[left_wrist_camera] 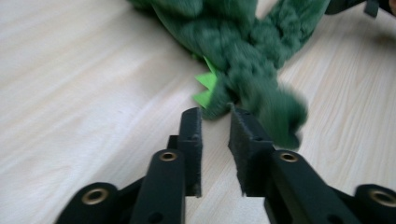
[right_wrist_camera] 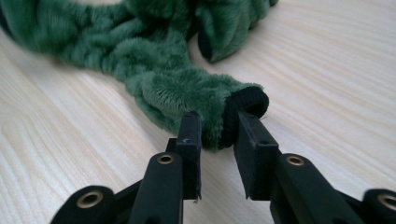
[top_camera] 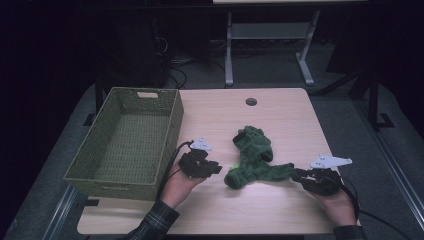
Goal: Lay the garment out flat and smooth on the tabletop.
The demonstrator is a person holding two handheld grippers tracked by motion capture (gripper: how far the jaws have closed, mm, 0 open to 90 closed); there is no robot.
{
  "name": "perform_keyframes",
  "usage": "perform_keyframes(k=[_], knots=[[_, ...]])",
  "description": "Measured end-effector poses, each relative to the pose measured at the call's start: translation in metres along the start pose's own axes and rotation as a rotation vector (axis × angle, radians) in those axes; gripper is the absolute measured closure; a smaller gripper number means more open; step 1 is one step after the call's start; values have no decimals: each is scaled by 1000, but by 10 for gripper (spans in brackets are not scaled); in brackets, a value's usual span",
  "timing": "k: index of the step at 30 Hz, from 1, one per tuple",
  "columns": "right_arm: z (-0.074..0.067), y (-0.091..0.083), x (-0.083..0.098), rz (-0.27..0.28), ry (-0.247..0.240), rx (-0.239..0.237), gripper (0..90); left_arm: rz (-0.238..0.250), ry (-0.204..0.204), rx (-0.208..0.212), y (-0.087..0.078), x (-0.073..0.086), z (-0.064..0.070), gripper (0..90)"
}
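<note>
Black foam pads on the left gripper (left_wrist_camera: 215, 122) stand a little apart just short of the green plush garment (top_camera: 254, 159), nothing pressed between them; the nearest tip of the fabric sits at their gap, beside a bright green felt tag (left_wrist_camera: 206, 88). The right gripper (right_wrist_camera: 218, 128) also has its jaws slightly parted, with the dark-lined cuff (right_wrist_camera: 245, 100) lying between the tips, and I cannot tell whether the pads bite on it.

The garment lies crumpled in the middle of the wooden table (top_camera: 280, 115). The woven basket (top_camera: 172, 131) at left holds nothing, so by my reading 0 of the job is done: folding or stowing remains.

In the high view, 2 hands enter from the bottom edge, the left hand (top_camera: 181, 183) angled right, the right hand (top_camera: 334, 199) pointing left, both low over the table.
</note>
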State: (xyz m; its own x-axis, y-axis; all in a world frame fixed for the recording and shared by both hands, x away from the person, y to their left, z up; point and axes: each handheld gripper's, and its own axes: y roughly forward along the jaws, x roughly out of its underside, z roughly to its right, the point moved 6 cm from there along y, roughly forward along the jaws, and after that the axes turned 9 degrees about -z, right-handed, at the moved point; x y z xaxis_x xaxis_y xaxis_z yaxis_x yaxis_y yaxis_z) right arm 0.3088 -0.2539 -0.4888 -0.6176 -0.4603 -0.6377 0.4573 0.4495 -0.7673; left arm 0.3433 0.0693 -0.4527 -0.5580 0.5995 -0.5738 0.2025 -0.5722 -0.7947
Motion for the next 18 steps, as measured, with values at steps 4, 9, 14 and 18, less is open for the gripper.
perform_keyframes(k=[4, 9, 14, 18], knots=[[3, -6, -3, 29, 3, 6, 661, 39, 7, 14, -12, -7, 8, 759], [3, -19, -14, 71, -15, 28, 766, 53, 67, 73, -8, -17, 29, 859], [-1, -1, -20, 3, -56, -15, 897, 4, 82, 121, 20, -15, 37, 897], [-4, 15, -20, -48, -73, -41, 898, -36, 78, 130, 42, -10, 40, 897]])
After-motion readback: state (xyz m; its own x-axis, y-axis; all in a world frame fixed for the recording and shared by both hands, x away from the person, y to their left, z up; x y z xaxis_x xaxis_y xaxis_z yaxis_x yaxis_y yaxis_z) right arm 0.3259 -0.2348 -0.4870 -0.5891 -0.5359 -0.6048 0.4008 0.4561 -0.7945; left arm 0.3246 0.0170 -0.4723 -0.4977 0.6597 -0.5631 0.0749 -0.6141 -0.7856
